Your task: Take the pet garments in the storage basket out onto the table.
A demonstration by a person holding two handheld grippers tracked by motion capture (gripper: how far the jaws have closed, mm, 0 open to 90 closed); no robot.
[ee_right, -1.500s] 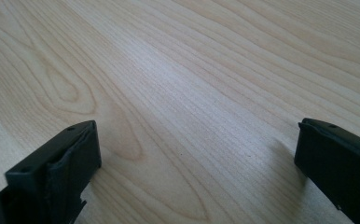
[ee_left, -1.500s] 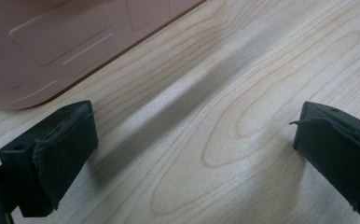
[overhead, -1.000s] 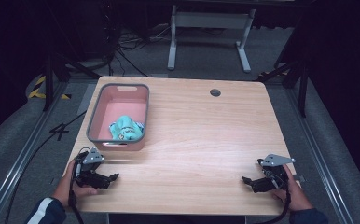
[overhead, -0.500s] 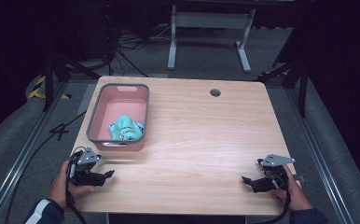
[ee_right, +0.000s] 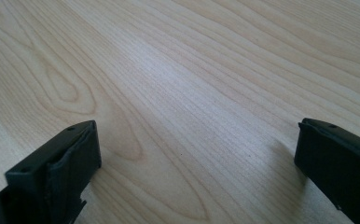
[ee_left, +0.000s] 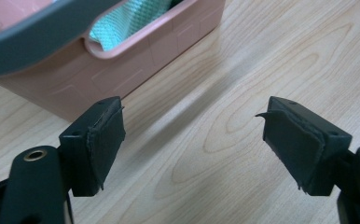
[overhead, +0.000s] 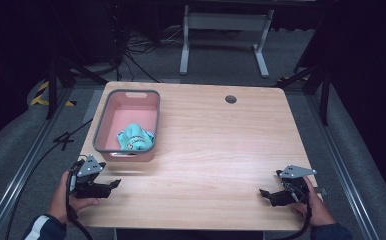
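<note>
At the near-left corner of the pale wood-grain worktop (overhead: 216,145), just short of the pink rectangular plastic basket with a grey rim (overhead: 102,125), we find the left tool (overhead: 112,184) held in the person's left hand (overhead: 73,197). Against the frames a second back, this tool sits slightly farther left and clear of the worktop, and its jaws have just been closing from a wider setting. They remain parted with nothing between them; the left gripper view shows bare wood between the pads (ee_left: 104,140). We judge this to be a re-aim towards the basket, with the grasp not yet begun.

The teal crumpled cloth (overhead: 135,138) lies inside the basket, bunched against its near end, untouched. In the left gripper view the cloth (ee_left: 131,18) shows above the basket's near wall (ee_left: 136,56). It is a rumpled heap with no clear pointing direction; as far as we can tell it runs roughly along the basket's length, away from the person.

The right tool (overhead: 267,195) rests far to the right of the basket, at the near-right corner, unmoved from the earlier frames. Its jaws stand wide apart and empty over bare wood.
</note>
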